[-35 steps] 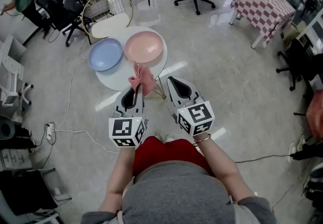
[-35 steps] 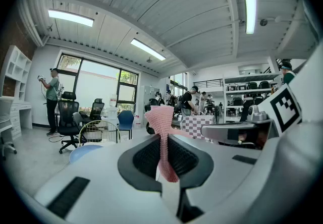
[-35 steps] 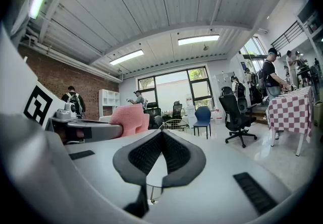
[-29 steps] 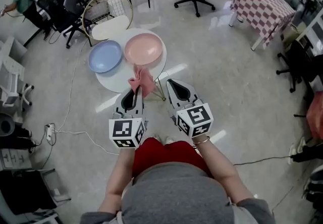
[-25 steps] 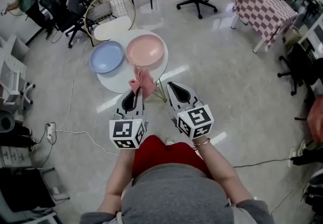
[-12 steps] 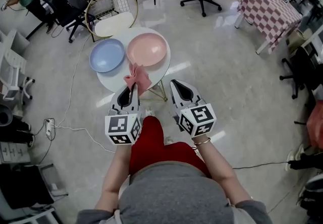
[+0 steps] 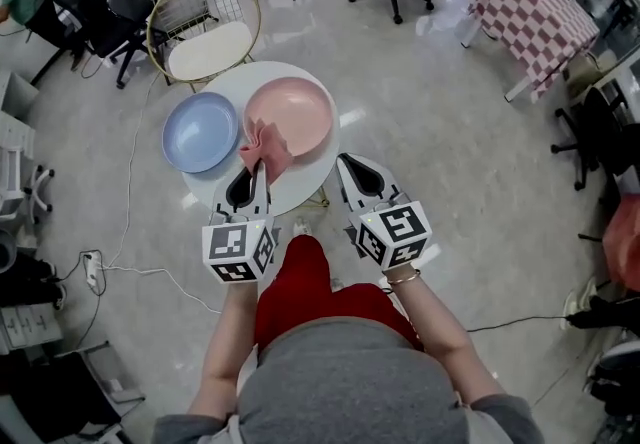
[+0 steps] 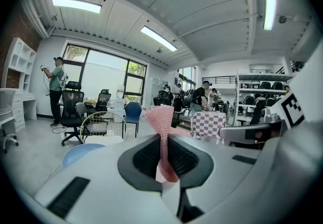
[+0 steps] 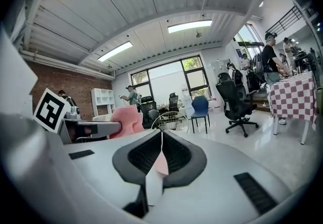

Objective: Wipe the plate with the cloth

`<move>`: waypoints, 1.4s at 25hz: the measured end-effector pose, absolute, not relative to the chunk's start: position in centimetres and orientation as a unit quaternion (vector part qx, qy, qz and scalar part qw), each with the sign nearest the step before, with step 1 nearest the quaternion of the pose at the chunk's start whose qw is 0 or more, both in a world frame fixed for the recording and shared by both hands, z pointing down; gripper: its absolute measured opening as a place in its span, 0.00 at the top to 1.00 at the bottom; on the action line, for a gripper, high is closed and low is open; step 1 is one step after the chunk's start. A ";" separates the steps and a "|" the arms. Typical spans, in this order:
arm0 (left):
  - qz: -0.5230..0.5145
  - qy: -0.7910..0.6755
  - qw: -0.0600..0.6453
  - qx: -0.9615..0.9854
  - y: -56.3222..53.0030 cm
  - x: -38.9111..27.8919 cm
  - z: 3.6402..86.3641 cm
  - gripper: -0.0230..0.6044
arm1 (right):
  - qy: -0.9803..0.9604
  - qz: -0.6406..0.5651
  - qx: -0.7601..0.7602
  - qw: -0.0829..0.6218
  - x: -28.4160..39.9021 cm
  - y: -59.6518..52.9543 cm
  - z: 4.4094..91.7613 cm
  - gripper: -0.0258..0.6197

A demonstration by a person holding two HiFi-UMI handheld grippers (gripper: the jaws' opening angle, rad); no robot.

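The person wears a grey short-sleeved top (image 7: 350, 387) and red trousers (image 7: 305, 282), with a thin bracelet (image 7: 403, 278) at the right wrist. The left gripper (image 7: 257, 167) and right gripper (image 7: 347, 162) look alike — pale grey tapered shells, each with a black, textured, teardrop-shaped hollow behind the jaws. Each has a white cube at its rear — left cube (image 7: 240, 250), right cube (image 7: 393, 234) — printed with black square markers.

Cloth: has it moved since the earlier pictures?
Yes. The cloth, held by the left hand-held gripper, has moved forward, from the table's near edge to the pink plate's near rim.
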State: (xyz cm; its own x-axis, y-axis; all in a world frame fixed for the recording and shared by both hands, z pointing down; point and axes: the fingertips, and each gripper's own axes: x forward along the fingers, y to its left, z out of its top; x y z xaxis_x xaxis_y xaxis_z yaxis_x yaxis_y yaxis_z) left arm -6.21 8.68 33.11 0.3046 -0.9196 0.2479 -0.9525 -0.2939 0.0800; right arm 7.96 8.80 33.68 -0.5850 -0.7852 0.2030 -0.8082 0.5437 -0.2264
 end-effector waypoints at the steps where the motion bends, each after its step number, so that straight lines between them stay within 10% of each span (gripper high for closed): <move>1: 0.078 -0.583 0.110 0.801 7.5 -6.5 33.4 0.92 | -0.877 0.152 0.454 0.042 7.6 7.7 33.9 0.91; 35: 0.165 -0.494 0.238 0.820 -12.3 -8.1 44.5 0.92 | -0.822 0.233 0.503 0.132 5.4 -11.1 42.6 0.91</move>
State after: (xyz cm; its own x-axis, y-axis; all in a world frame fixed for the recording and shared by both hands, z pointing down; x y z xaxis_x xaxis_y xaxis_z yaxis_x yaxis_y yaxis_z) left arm -8.07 -12.28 44.54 0.4570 -0.7312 0.5064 -0.8887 -0.3986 0.2266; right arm 5.37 -11.07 42.63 -0.4594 -0.7651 0.4513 -0.8880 0.3851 -0.2511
